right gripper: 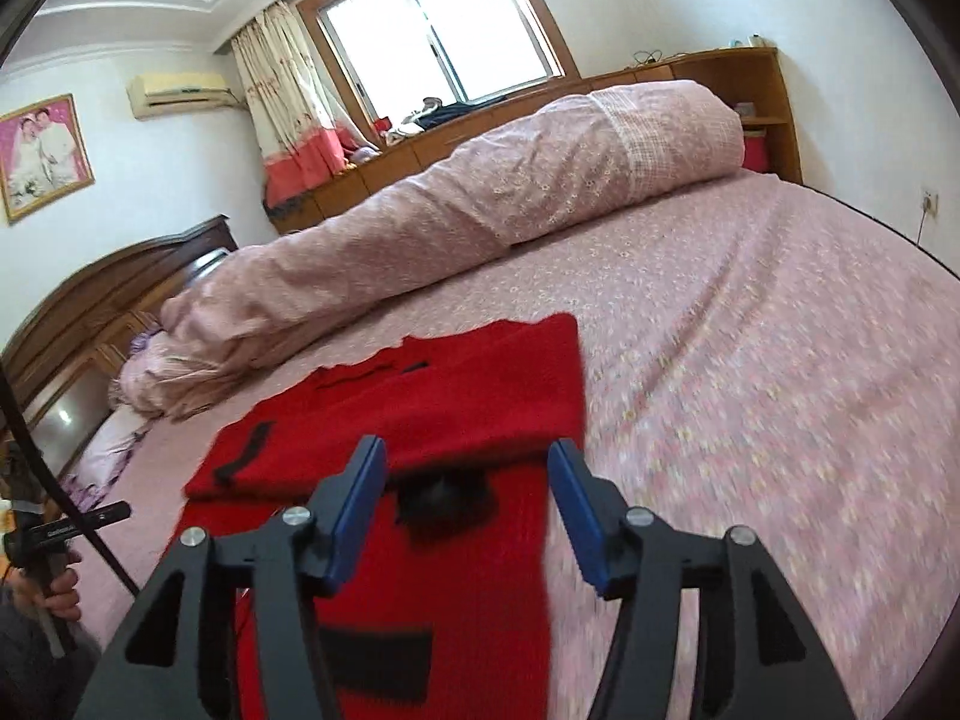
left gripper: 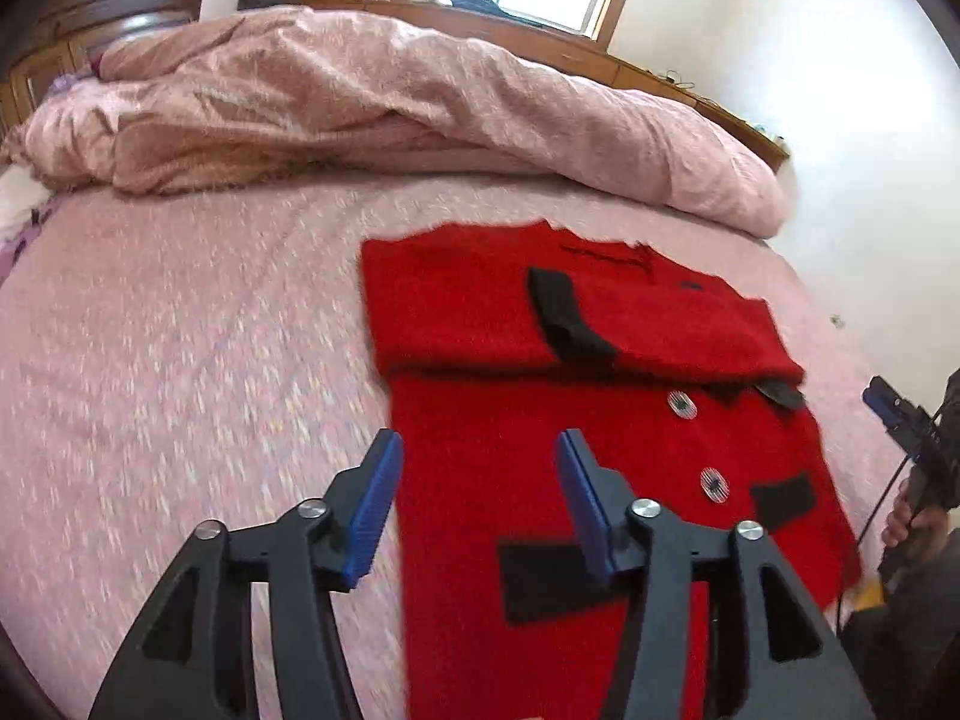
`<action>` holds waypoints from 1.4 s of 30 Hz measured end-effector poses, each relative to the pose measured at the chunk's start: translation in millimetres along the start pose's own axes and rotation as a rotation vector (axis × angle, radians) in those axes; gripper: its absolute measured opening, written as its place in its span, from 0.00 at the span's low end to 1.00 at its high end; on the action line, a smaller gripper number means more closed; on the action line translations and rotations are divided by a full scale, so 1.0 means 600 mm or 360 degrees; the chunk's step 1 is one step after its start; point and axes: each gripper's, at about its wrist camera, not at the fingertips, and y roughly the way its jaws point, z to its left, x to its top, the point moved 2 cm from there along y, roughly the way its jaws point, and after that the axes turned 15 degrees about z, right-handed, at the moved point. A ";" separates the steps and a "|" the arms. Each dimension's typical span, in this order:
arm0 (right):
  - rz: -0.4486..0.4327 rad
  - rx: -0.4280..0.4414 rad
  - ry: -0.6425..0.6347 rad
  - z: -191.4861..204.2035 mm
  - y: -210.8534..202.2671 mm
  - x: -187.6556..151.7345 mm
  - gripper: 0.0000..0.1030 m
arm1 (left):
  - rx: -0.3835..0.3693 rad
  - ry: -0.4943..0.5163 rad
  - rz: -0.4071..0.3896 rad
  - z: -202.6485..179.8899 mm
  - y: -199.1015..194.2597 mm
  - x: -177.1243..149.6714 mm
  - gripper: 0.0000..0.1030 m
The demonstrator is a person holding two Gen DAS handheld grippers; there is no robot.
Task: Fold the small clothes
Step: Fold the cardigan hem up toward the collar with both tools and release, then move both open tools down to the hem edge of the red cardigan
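A small red knit cardigan (left gripper: 540, 462) with black trim, black pockets and patterned buttons lies flat on the pink bed (left gripper: 180, 360). Its far part is folded over toward me, with a black cuff on top. My left gripper (left gripper: 477, 450) is open and empty, above the garment's left edge. In the right wrist view the cardigan (right gripper: 420, 396) lies below my right gripper (right gripper: 465, 459), which is open and empty above the garment's right side. The right gripper also shows at the right edge of the left wrist view (left gripper: 900, 414).
A rolled pink quilt (left gripper: 390, 102) lies along the far side of the bed. A dark wooden headboard (right gripper: 120, 300) is at the left in the right wrist view. A wooden shelf unit (right gripper: 744, 96) and a window stand behind. The bed sheet (right gripper: 750, 360) extends right.
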 end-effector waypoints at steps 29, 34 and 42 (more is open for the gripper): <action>0.0277 0.0079 0.0166 -0.017 0.000 -0.222 0.96 | 0.0075 -0.0184 0.0187 -0.007 0.038 -0.198 0.49; 0.0349 0.0065 0.0042 -0.003 0.005 -0.219 1.00 | 0.0065 -0.0204 0.0186 -0.004 0.032 -0.209 0.49; 0.0311 0.0140 0.0104 -0.017 -0.008 -0.221 1.00 | 0.0121 -0.0140 0.0190 -0.016 0.038 -0.209 0.55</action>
